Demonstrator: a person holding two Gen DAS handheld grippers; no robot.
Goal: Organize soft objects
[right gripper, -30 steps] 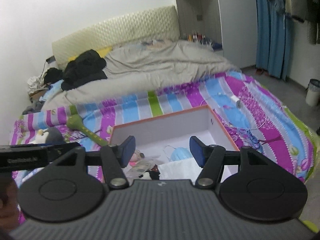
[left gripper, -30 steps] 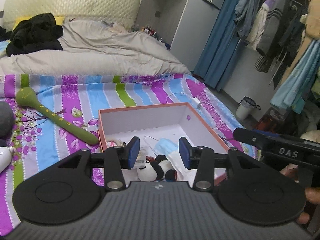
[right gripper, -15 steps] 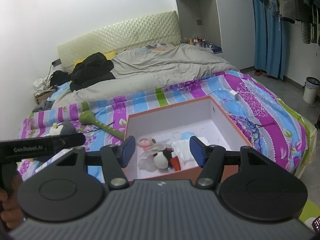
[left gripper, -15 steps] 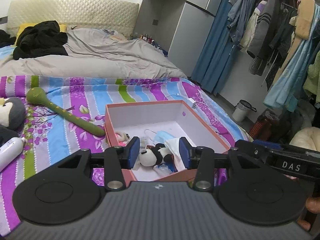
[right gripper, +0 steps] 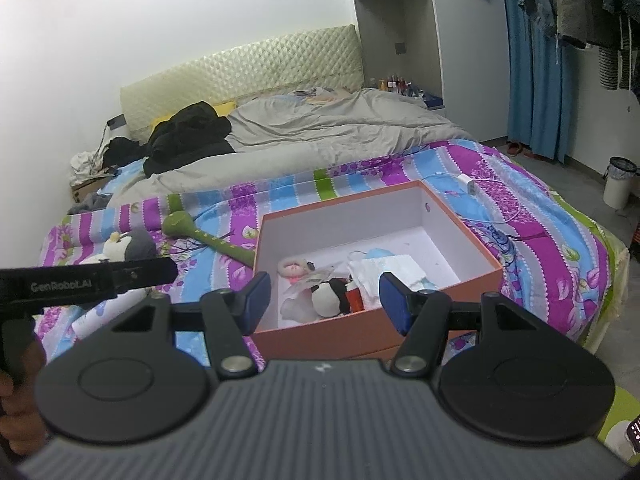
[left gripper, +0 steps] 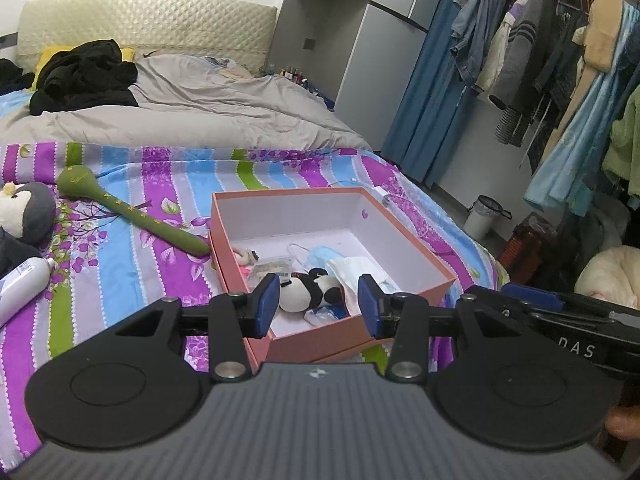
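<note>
both tongs gape — left tongs (left gripper: 318, 305), right tongs (right gripper: 325, 301) (nothing held) — above the box (right gripper: 376, 330).

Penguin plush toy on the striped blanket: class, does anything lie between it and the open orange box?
Yes. The green long-handled massage stick lies on the blanket between the penguin plush and the orange box, its end touching the box's left wall.

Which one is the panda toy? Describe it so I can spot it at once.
Find the orange box on the striped bedspread. Inside, near its front wall, the panda lies among a white cloth, a blue mask and a pink toy. It is the only black-and-white plush there.
</note>
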